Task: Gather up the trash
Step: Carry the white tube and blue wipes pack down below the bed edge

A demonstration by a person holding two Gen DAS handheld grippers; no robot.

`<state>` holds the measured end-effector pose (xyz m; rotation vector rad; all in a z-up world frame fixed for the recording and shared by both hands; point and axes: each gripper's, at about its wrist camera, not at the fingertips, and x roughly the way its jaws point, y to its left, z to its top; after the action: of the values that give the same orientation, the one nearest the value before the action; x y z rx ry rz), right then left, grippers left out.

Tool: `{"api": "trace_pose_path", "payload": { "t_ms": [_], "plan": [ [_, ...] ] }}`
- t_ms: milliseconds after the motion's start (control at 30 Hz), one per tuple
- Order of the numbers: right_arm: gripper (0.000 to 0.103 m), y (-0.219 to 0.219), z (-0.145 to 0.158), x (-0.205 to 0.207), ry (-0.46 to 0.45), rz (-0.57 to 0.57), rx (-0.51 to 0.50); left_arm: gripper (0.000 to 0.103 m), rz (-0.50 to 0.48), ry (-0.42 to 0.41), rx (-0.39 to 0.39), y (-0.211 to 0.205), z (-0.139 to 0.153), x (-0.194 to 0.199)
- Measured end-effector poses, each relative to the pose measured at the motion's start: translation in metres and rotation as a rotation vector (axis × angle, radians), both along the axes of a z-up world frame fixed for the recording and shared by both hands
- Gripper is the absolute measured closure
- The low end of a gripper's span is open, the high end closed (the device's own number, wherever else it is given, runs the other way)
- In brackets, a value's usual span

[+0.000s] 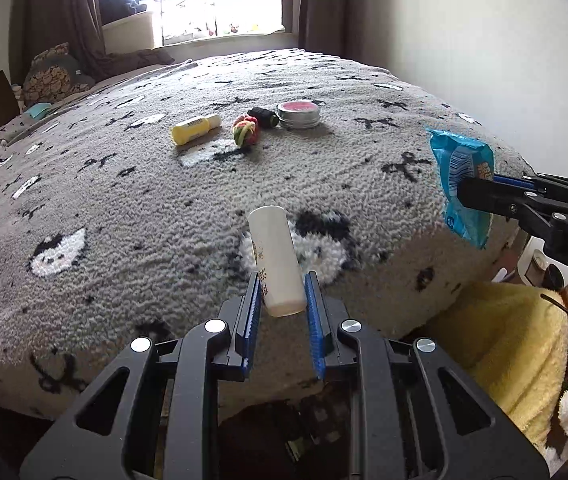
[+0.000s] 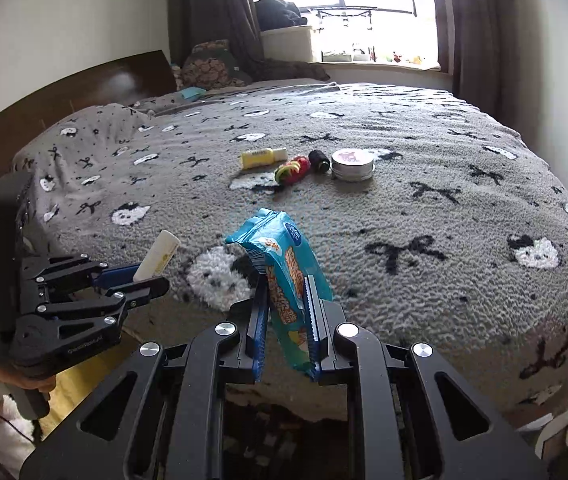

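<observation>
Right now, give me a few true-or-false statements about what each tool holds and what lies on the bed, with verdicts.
1. The left tool grips a white tube. True.
2. The right tool is empty. False: it is shut on a blue wrapper.
3. A round tin sits on the bed. True.
4. The yellow bottle stands upright. False: it lies on its side.
5. The tin lies left of the yellow bottle. False: it lies to the right.

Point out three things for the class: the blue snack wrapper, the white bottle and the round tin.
blue snack wrapper (image 2: 290, 276), right wrist view, on its printed front between the fingers.
white bottle (image 1: 275, 256), left wrist view, on the middle of its body.
round tin (image 2: 352, 164), right wrist view, on its lid.
</observation>
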<state>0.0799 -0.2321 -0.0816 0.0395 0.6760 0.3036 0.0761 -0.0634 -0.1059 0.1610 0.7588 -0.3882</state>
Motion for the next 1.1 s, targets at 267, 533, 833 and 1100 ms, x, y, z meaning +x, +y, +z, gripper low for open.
{"api": "trace_pose_path", "payload": {
  "t_ms": [267, 533, 833, 1100],
  "plan": [
    [0.085, 0.003, -0.036, -0.03, 0.066, -0.012, -0.005, 0.083, -0.015, 0.038, 0.002, 0.007, -0.028, -0.042],
    [0.085, 0.015, -0.083, -0.037, 0.181, -0.012, -0.027, 0.083, -0.029, 0.14, 0.022, 0.005, -0.073, -0.062],
    [0.085, 0.028, -0.118, -0.033, 0.282, 0.003, -0.041, 0.083, -0.039, 0.275, 0.065, 0.004, -0.127, -0.065],
    [0.085, 0.028, -0.15, -0.025, 0.387, -0.002, -0.012, 0.082, -0.048, 0.387, 0.059, 0.007, -0.161, -0.063]
  ]
}}
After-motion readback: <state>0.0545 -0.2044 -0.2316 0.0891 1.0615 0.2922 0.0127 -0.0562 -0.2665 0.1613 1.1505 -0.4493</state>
